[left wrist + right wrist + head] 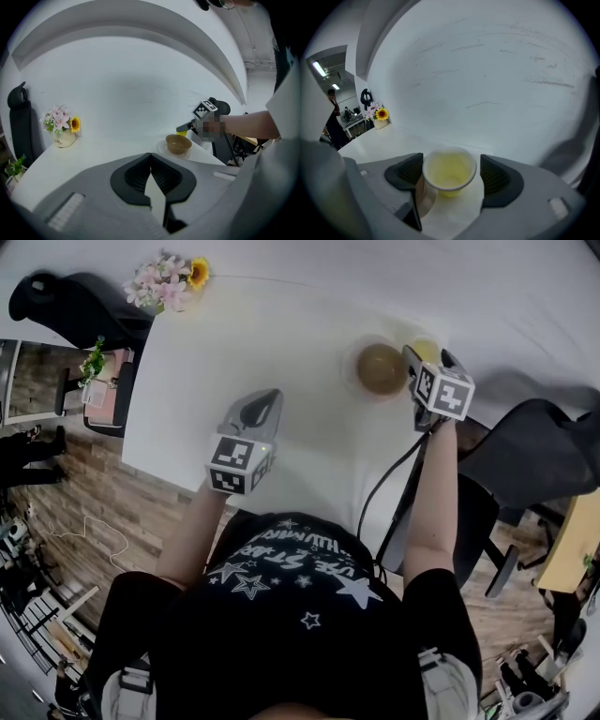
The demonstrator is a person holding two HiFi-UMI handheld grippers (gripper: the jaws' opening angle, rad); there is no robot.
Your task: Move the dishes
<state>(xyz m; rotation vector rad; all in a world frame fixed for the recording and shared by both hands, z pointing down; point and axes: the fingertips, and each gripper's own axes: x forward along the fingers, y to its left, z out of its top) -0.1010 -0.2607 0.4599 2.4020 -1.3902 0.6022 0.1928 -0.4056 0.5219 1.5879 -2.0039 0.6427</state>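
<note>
A brown bowl [381, 368] sits on a white plate [356, 382] at the far right of the white table [234, 352]. Just right of it is a yellow cup [427, 348]. My right gripper [428, 360] reaches over the table's right edge, and its jaws hold the cup [449, 171] from both sides. My left gripper [261, 412] hovers over the table's near middle, shut and holding nothing. The left gripper view shows the bowl [178, 143] on its plate [161, 149] ahead to the right, with the right gripper [185, 127] beside it.
A vase of flowers [169, 282] stands at the table's far left corner. A black chair [56, 296] is beyond that corner and another chair [544, 446] sits to the right of the table. A white wall runs behind the table.
</note>
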